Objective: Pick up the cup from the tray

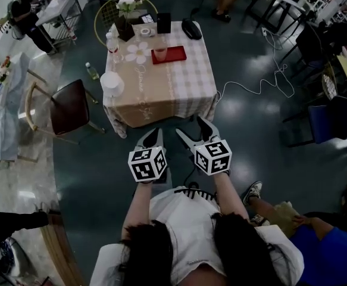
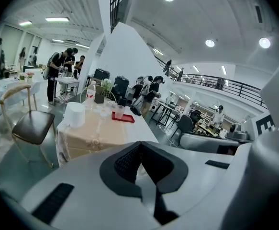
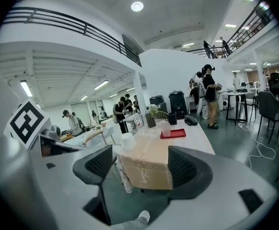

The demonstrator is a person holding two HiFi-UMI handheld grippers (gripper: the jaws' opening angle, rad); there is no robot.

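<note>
A pale pink cup point(image 1: 160, 53) stands upright on a red tray point(image 1: 175, 56) at the far part of a cloth-covered table point(image 1: 185, 85). Both grippers hang in the air in front of the table's near edge, well short of the tray. My left gripper point(image 1: 154, 135) has its jaws together with nothing between them, as the left gripper view confirms point(image 2: 140, 145). My right gripper point(image 1: 191, 126) stands open and empty point(image 3: 141, 166). The cup point(image 3: 165, 128) and tray point(image 3: 175, 133) appear far ahead in the right gripper view, and likewise the cup point(image 2: 119, 111) in the left gripper view.
On the table also stand a white lidded container point(image 1: 112, 83), a flower-shaped mat point(image 1: 138, 52), a plant pot point(image 1: 125, 22), a bottle point(image 1: 110, 43) and a black handset point(image 1: 191, 28). A brown chair point(image 1: 69, 106) stands left. A white cable point(image 1: 253, 85) lies on the floor to the right.
</note>
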